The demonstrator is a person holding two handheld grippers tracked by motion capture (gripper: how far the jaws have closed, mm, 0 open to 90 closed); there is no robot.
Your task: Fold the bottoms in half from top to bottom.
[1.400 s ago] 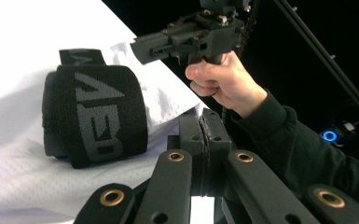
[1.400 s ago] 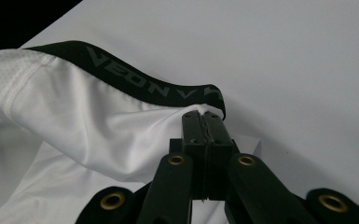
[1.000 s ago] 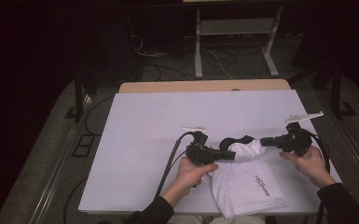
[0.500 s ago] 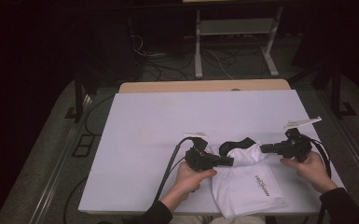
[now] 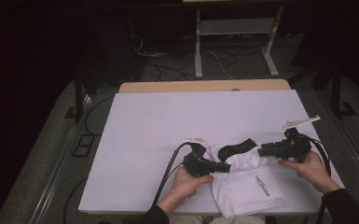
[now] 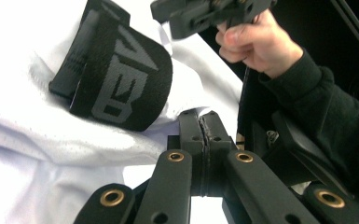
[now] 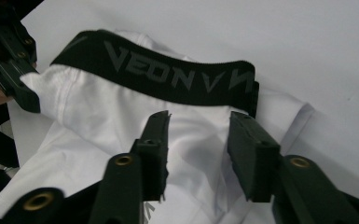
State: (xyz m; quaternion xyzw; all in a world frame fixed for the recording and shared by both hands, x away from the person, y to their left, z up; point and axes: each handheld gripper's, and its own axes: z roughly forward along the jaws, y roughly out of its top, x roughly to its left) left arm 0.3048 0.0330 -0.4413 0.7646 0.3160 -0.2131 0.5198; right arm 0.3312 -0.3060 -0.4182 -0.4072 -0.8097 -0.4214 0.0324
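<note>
The left gripper (image 5: 221, 167), held low in the left hand (image 5: 189, 179), has its fingers (image 6: 192, 140) pressed flat together. The right gripper (image 5: 262, 150), in the right hand (image 5: 307, 164), points toward the left fingers; its jaws have just been opening, fingers (image 7: 154, 144) apart.

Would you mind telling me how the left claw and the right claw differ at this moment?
The left claw has its jaws shut together, pinching the edge of the white garment; the right claw stands with a gap between its jaws, which have just been opening, and grips nothing. The left claw sits at the garment's left side, the right claw at its right, near the black waistband. Both are black, hand-held and point toward the garment.
</note>
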